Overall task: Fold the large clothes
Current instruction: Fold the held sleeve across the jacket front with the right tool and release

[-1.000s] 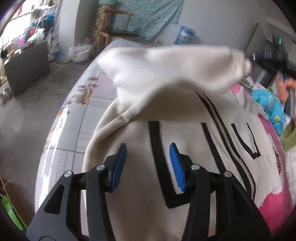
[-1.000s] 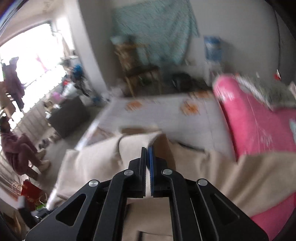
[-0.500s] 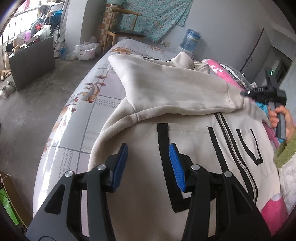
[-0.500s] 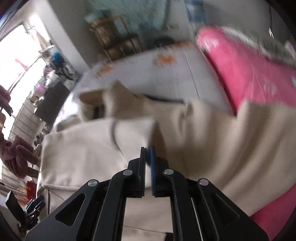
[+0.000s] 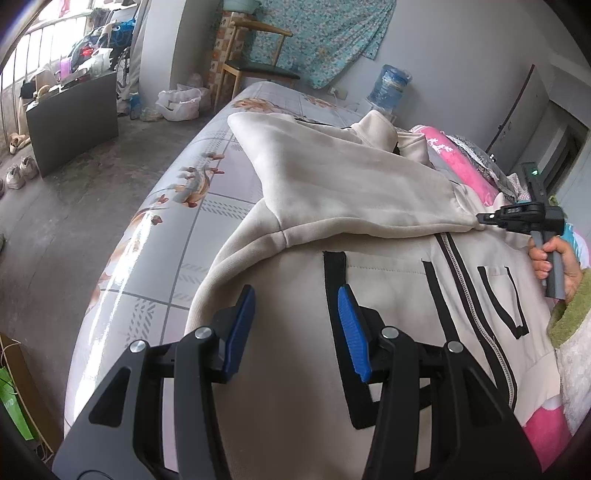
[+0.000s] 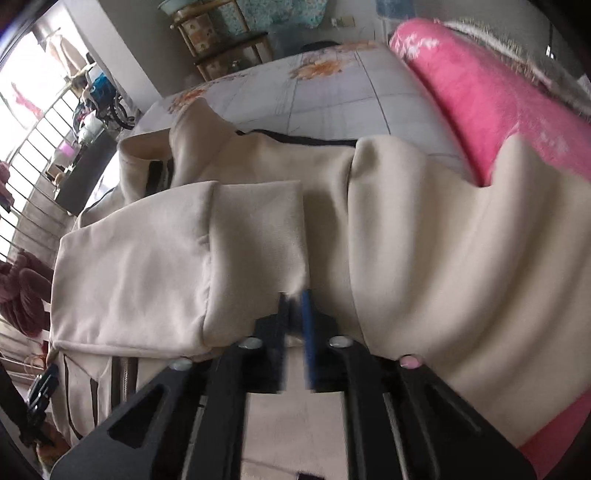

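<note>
In the left wrist view, a dark cabinet (image 5: 74,118) stood at the upper left of the frame on the concrete floor, with a pair of shoes (image 5: 20,171) just left of it. Right of that, a wooden chair (image 5: 255,70) sat at the top centre, under a patterned teal cloth (image 5: 317,33) hung on the wall. The bed (image 5: 177,236), covered in a floral sheet, ran from the top centre down the left-middle of the frame. The cream jacket (image 5: 303,369) lay spread on it, front up, filling the centre and right, its zipper (image 5: 476,306) running down the right side between black-edged pockets. One sleeve (image 5: 351,192) was folded across the jacket's chest from the upper middle toward the right edge. The left gripper (image 5: 295,328) hung over the jacket's lower body at the bottom centre, its blue pads apart with nothing between them. At the right edge, the right gripper (image 5: 480,218) pinched the sleeve's cuff, carried by a hand (image 5: 554,262) in a green sleeve. A pink blanket (image 5: 465,166) lay behind it.

In the right wrist view, a railing (image 6: 40,147) showed at the left edge. The cuff (image 6: 255,251) lay in the centre, and the right gripper (image 6: 295,299), bottom centre, was clamped together on its lower corner, though blur softened the detail. The jacket (image 6: 443,266) bunched to the right, with the pink blanket (image 6: 498,99) at the upper right.
</note>
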{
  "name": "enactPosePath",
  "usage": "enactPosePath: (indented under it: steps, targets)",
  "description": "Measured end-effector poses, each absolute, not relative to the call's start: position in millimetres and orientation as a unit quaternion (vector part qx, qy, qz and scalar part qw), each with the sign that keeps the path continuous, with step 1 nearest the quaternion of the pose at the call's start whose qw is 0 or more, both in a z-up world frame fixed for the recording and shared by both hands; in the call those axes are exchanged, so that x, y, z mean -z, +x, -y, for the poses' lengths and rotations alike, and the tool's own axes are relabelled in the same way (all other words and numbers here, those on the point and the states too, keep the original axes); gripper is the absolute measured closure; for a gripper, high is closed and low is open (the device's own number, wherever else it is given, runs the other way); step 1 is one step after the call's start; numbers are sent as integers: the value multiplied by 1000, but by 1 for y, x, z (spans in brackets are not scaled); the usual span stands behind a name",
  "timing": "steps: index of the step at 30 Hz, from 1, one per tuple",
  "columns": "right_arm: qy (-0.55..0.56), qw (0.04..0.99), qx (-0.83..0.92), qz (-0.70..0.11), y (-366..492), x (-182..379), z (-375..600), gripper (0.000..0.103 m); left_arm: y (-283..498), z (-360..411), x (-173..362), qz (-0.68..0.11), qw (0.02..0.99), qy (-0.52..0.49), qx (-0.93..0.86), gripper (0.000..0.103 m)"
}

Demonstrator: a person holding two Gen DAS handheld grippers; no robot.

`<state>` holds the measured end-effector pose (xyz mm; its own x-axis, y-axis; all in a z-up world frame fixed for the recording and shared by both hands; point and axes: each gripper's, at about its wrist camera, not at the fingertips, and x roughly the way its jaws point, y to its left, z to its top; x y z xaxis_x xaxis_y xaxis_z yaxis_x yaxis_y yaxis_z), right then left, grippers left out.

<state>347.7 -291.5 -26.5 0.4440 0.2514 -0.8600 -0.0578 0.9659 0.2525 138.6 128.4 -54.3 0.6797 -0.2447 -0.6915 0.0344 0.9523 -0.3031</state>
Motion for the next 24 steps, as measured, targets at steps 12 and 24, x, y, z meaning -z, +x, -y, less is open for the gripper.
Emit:
enactPosePath:
  steps: [12,24]
  targets:
    - [100,835,-70,-537,333,41,307,98,140,-129,55,-395,906,-132,76,58]
    - [-86,864,-38,-494,310,-8,266,87,138,-134,56,-389,904,-147,97,56]
